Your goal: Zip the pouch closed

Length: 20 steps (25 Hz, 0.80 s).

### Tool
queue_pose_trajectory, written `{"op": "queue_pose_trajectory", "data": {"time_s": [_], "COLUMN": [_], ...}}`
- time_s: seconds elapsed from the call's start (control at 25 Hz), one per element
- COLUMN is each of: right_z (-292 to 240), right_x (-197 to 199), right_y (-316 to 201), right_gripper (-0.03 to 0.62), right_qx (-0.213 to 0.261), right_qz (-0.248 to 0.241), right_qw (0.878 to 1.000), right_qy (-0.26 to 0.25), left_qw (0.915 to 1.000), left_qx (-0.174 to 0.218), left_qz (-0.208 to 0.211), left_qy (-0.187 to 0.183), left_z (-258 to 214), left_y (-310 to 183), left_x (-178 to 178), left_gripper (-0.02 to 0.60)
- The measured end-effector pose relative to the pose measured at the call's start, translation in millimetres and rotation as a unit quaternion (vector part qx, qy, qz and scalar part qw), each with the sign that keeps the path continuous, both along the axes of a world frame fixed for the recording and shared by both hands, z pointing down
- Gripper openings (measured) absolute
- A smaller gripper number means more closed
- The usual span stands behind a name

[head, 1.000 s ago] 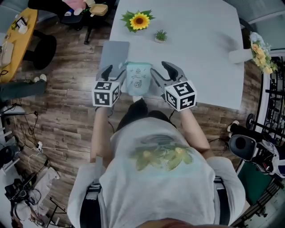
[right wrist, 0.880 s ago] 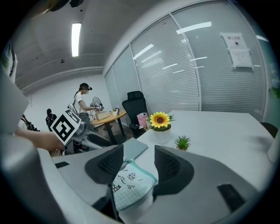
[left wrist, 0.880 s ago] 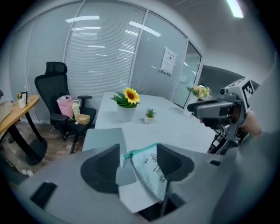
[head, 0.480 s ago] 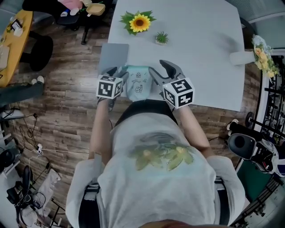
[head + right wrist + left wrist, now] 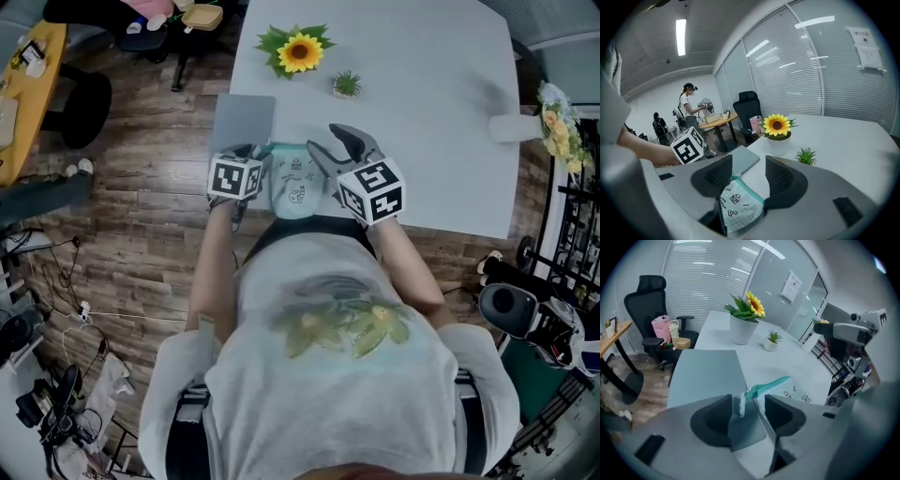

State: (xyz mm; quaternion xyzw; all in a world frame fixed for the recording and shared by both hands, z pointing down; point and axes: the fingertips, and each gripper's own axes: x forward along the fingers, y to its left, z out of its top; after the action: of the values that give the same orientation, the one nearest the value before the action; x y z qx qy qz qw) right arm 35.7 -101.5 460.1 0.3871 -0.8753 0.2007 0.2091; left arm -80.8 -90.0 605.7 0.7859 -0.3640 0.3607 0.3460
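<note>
While the pouch (image 5: 296,183) lies flat at the near edge of the white table (image 5: 422,112), just beside a closed grey laptop (image 5: 242,120), both grippers flank it.

Left gripper (image 5: 747,400): tilted down at the pouch's left end. Jaws apart but have just been closing. Between them stand a small white pull tab (image 5: 742,405) and the start of the teal zipper band (image 5: 766,385). The pads do not look to be pressing on either yet.

Right gripper (image 5: 749,165): jaws wide apart, holding nothing, with the checked fabric low between them.

Judged step: getting holds before the pull. Whether the zipper is open along its length cannot be told.

To do it well:
- Centre the tab between the left pads before closing fully; it sits nearer one jaw and could slip out sideways.
- The right gripper should pinch the fabric so the pouch cannot slide on the smooth table.
- Pull along the band, not upward.
</note>
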Motion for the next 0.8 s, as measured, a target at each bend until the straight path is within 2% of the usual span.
{"op": "queue_pose_trajectory", "data": {"time_s": [0.04, 0.12, 0.16, 0.4, 0.8], "right_z": [1, 4, 5, 12, 37], "right_x": [-2, -6, -8, -16, -31], "right_y": [-2, -7, -10, -24, -45], "right_gripper": [0.215, 0.216, 0.215, 0.215, 0.215], "right_qx": [-0.001, -0.003, -0.004, -0.005, -0.006], "right_qz": [-0.003, -0.009, -0.012, -0.028, -0.076], "right_qw": [1.0, 1.0, 1.0, 1.0, 0.996], "right_qy": [0.001, 0.002, 0.003, 0.01, 0.043], "left_qw": [1.0, 1.0, 0.9999, 0.9992, 0.9927], "left_qx": [0.0, 0.003, 0.003, -0.002, 0.034], "left_qz": [-0.001, -0.003, -0.001, 0.029, 0.096], "left_qy": [-0.002, -0.009, -0.011, -0.025, -0.063], "left_z": [2, 4, 6, 15, 9], "left_y": [-1, -3, -3, 0, -4], "left_x": [-1, -2, -2, 1, 3], "left_gripper": [0.203, 0.09, 0.071, 0.06, 0.029]}}
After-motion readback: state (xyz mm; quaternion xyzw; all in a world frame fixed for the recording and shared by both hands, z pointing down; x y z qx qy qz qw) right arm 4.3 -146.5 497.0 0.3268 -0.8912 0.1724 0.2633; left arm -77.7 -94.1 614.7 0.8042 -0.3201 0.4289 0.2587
